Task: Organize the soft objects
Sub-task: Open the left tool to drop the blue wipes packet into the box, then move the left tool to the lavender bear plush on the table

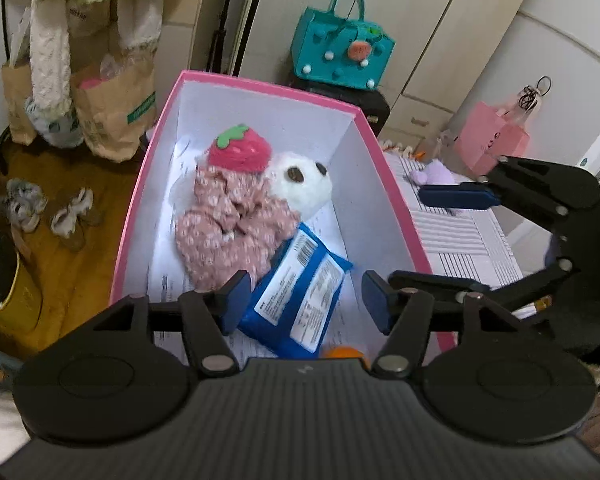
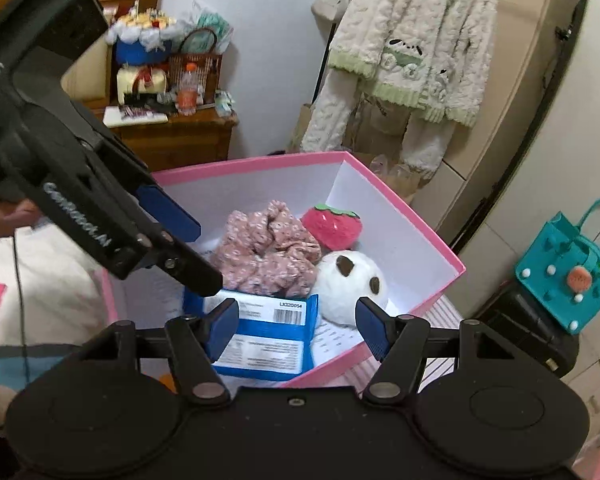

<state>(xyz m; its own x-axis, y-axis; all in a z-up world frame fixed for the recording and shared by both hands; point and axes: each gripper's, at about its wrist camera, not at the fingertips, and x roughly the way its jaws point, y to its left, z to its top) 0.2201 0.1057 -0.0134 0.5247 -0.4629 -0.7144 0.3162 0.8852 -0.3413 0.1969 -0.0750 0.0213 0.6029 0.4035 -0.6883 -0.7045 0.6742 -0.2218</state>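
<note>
A pink box with white inner walls holds a red strawberry plush, a white plush with brown spots, a pink floral cloth and a blue wipes pack. My left gripper hangs open just over the pack at the box's near end, its pads apart from it. My right gripper is open over the box's right rim, holding nothing.
A teal felt bag sits on a black case behind the box. A pink bag and a purple item lie to the right. Paper bags, hanging fleece clothes, a wooden cabinet and slippers stand around.
</note>
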